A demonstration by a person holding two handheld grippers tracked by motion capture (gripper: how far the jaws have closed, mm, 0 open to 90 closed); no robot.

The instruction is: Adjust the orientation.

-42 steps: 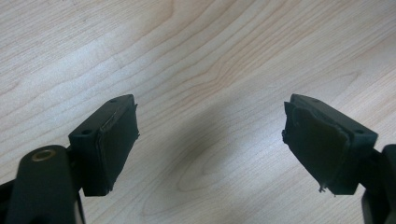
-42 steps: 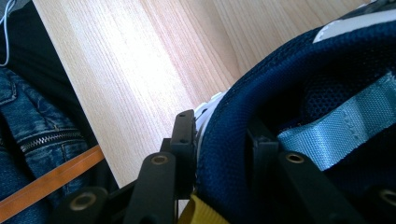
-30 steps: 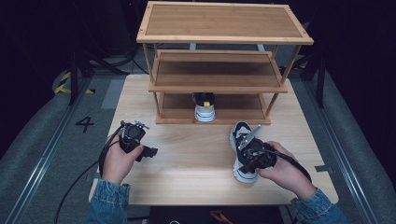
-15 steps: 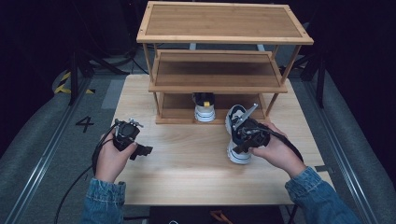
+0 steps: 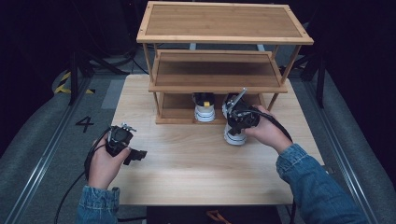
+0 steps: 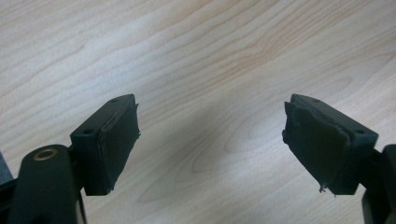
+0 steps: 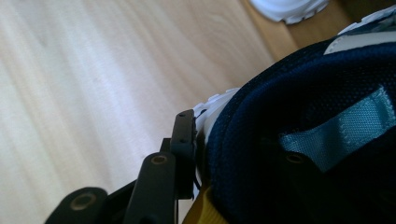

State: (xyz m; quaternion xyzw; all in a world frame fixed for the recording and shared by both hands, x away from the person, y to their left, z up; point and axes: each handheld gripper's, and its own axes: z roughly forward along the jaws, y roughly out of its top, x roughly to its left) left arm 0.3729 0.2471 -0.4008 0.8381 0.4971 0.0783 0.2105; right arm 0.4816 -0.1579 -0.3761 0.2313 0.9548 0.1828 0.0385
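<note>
On my left, the left gripper (image 5: 135, 154) hangs low over the bare wooden table (image 5: 196, 163), near its left edge. In the left gripper view its jaws stand wide apart with nothing but wood grain between them, so that hand is idle and well apart from the action.

Moving right, the wooden rack (image 5: 219, 84) stands at the far side of the table. One white sneaker (image 5: 204, 111) already sits on its bottom shelf, heel toward me, left of the middle.

Further right, my right gripper (image 5: 239, 117) holds the second sneaker (image 5: 235, 133), clamped at the heel collar. In the right gripper view I see one jaw pressed against the outside of the shoe's rim, with the dark blue lining (image 7: 299, 140) and a pale blue pull loop (image 7: 341, 130) just inside; the other jaw is hidden, presumably inside the shoe.

The shoe is tipped, toe toward the rack, sole end down toward the table just in front of the bottom shelf. Its long axis runs roughly front to back, much like the shelved sneaker. The open slot lies straight ahead and just right of that first shoe. I judge the coming move is a short push forward under the middle shelf, done by the right hand alone, keeping the shoe low enough to clear that shelf's front edge.
</note>
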